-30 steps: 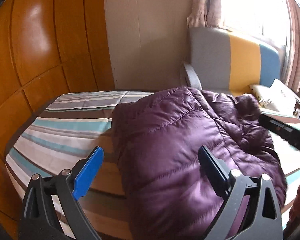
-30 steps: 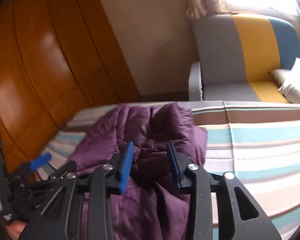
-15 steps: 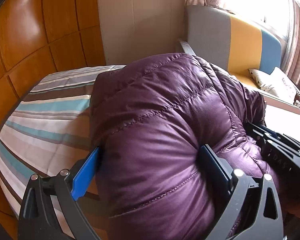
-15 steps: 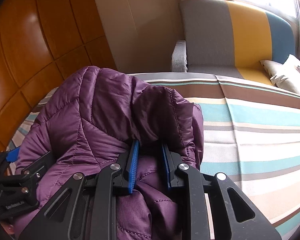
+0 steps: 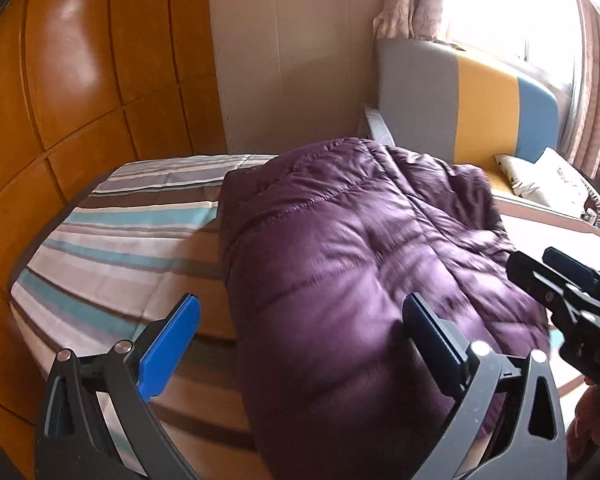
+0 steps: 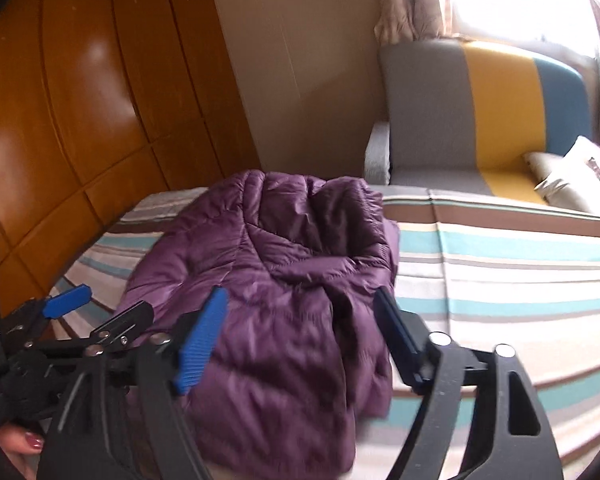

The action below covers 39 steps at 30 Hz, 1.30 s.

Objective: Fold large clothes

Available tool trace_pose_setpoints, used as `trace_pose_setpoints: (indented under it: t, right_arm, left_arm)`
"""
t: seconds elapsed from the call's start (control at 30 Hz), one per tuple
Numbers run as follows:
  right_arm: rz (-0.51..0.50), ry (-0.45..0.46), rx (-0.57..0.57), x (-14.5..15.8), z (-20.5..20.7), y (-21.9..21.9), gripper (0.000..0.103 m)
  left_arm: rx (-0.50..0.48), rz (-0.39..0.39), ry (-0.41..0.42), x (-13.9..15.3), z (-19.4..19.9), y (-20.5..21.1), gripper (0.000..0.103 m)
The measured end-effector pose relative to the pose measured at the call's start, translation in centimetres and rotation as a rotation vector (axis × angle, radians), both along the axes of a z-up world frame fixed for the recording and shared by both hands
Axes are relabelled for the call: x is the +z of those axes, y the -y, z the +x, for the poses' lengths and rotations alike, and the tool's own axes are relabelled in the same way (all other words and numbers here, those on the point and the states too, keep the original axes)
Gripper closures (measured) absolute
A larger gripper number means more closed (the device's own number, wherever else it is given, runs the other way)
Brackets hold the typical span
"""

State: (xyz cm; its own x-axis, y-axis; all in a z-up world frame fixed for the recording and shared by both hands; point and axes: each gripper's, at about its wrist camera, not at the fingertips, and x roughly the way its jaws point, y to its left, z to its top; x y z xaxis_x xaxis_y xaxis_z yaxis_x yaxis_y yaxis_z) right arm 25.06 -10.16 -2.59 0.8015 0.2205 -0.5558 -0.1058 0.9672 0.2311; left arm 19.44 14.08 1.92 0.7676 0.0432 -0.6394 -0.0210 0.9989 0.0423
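change: we let go; right gripper (image 6: 300, 332) jaws opening, left gripper (image 5: 300, 332) opening wide, both empty
jacket (image 5: 360, 264): folded bundle dropped back onto bed (image 5: 132, 240)
task: fold placed, tidy next

A jacket (image 6: 284, 304) lies bunched on a bed (image 6: 508, 280), toward the bed's left side in the right wrist view. A wardrobe (image 5: 80, 92) stands along the left of the bed, and an armchair (image 6: 480, 120) stands behind its far edge, with a cushion (image 6: 580, 180) on its seat to the right.
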Motion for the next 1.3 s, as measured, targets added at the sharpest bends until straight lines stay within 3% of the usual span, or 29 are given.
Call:
trace_pose_setpoints:
  t: [0.3, 0.53, 1.3]
  right_arm:
    - [-0.067, 0.032, -0.048, 0.9, -7.1, 0.5, 0.003]
    - [-0.053, -0.012, -0.110, -0.6, -10.0, 1.0, 0.003]
    - [-0.099, 0.011, -0.101, -0.9, -12.3, 0.4, 0.003]
  left_arm:
    - [0.042, -0.028, 0.051, 1.2, -7.4, -0.9, 0.002]
    - [0.090, 0.053, 0.095, 1.0, -11.8, -0.9, 0.002]
    - [0.094, 0.027, 0.089, 0.6, -13.9, -1.1, 0.002]
